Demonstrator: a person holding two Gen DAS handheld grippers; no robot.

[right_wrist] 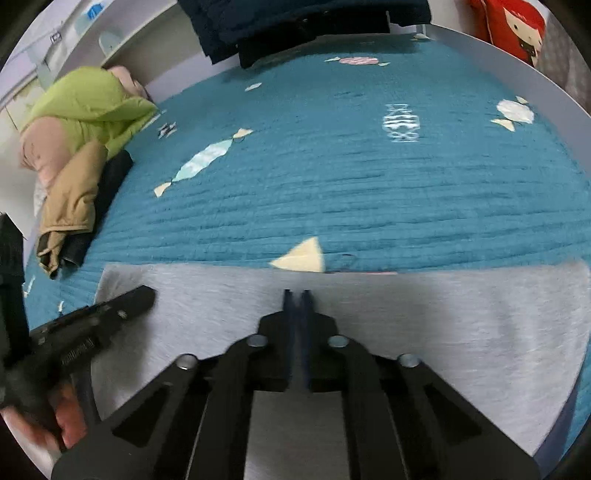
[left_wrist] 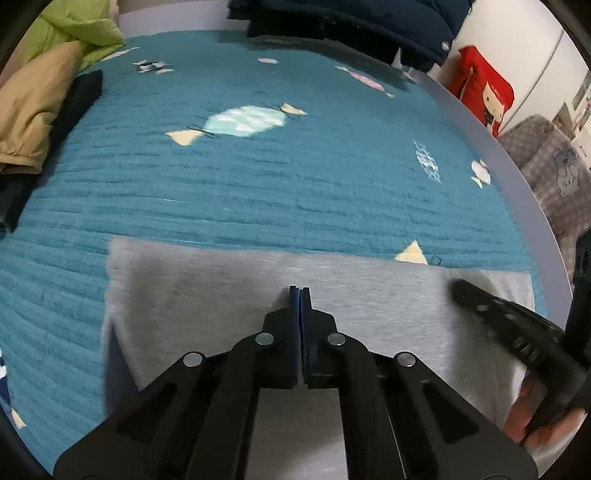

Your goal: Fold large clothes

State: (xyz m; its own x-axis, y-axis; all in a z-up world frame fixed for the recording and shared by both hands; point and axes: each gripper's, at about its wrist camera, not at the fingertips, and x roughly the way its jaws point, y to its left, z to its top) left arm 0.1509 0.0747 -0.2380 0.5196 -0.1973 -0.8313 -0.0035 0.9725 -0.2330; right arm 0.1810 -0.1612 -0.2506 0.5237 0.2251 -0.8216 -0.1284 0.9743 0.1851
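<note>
Bed [left_wrist: 491, 147], teal candy-print quilt [left_wrist: 258, 192] on top. Grey garment [left_wrist: 221, 280] flat at near edge. Jackets [right_wrist: 92, 122] piled on left side, dark clothes [right_wrist: 295, 26] stacked at far edge.

Bedroom in a home — a bed [left_wrist: 491, 155] with a pale frame edge, covered by a teal quilted bedspread [left_wrist: 258, 192] printed with candy shapes. Loose clothing piled along its far-left side: a lime-green puffy jacket [right_wrist: 96, 107], a tan jacket [right_wrist: 74, 199], a pink garment [right_wrist: 40, 151]. Dark navy clothes [right_wrist: 295, 22] heaped at the far end. A red cartoon-print cushion [left_wrist: 484, 88] beside the bed — plus a grey checked fabric with a bear print [left_wrist: 554, 166]. White wall and shelving behind.
</note>
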